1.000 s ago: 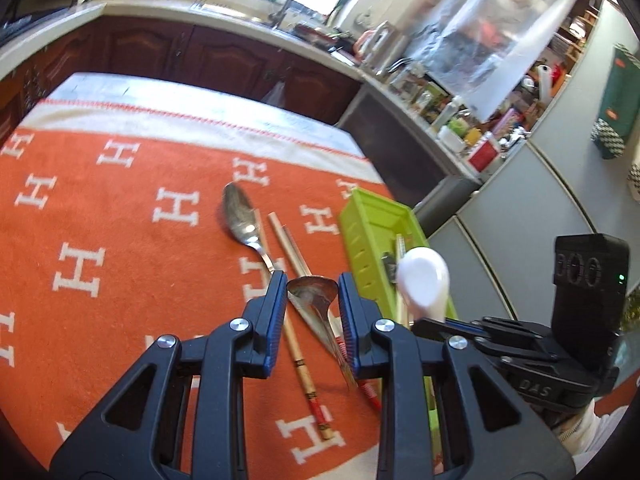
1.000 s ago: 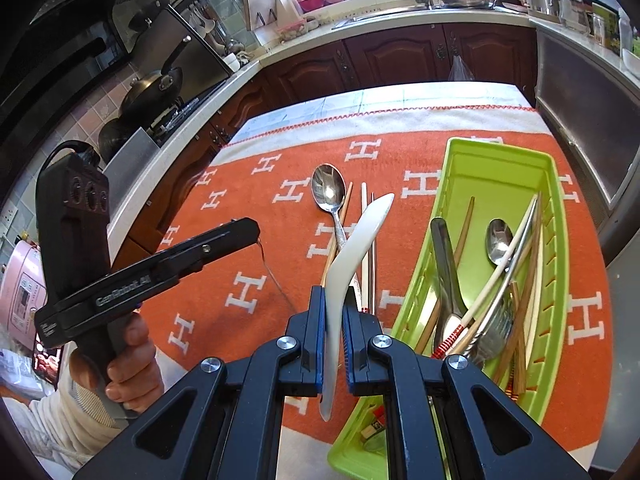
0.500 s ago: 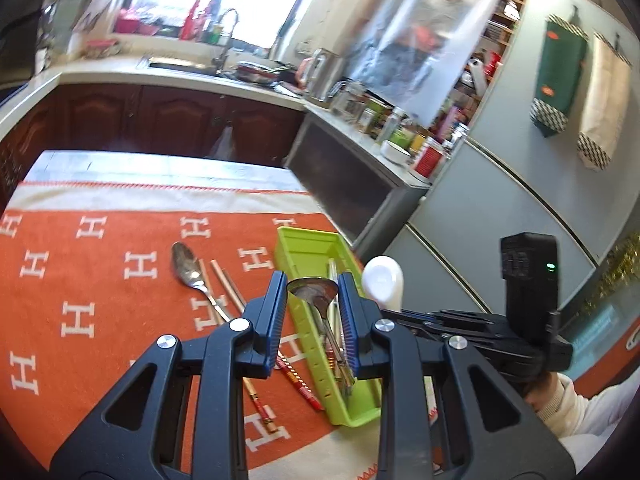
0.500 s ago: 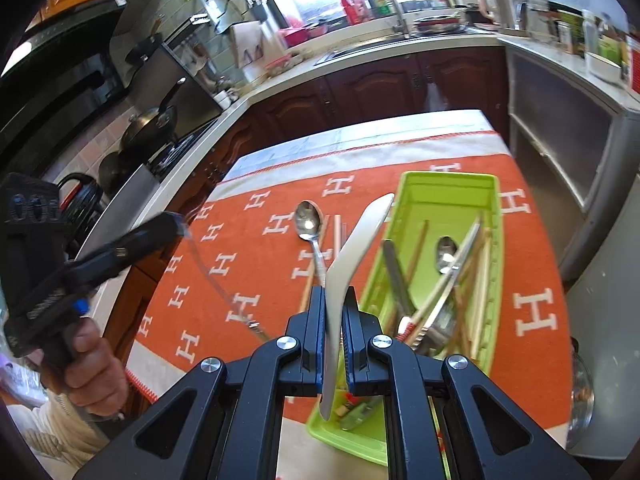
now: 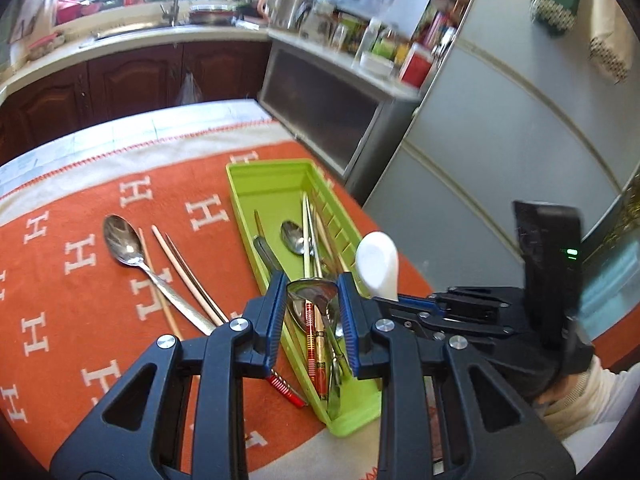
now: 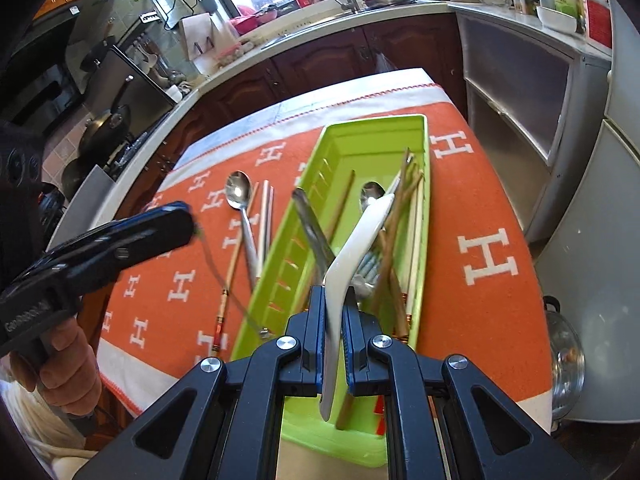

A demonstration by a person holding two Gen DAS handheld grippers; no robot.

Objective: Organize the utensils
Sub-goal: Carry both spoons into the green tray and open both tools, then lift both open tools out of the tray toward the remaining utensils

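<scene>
My left gripper (image 5: 313, 292) is shut on a metal spoon (image 5: 313, 289), bowl up between the pads, held over the near end of the green utensil tray (image 5: 276, 176). My right gripper (image 6: 334, 308) is shut on a white ceramic spoon (image 6: 360, 236) and holds it above the tray (image 6: 408, 124); that spoon also shows in the left wrist view (image 5: 378, 264). The tray holds a spoon (image 5: 294, 236), chopsticks and other cutlery. A metal spoon (image 5: 124, 240) and chopsticks (image 5: 188, 272) lie on the orange cloth left of the tray.
The orange cloth with white H marks (image 5: 80, 252) covers the table. A grey fridge (image 5: 500, 152) stands to the right of the table. Dark kitchen cabinets (image 6: 320, 68) and a counter run behind it. A pot (image 6: 568, 364) sits low at the right.
Both grippers have moved right from over the cloth to above the green tray, each still holding its spoon. The left gripper now sits over the tray's near end.
</scene>
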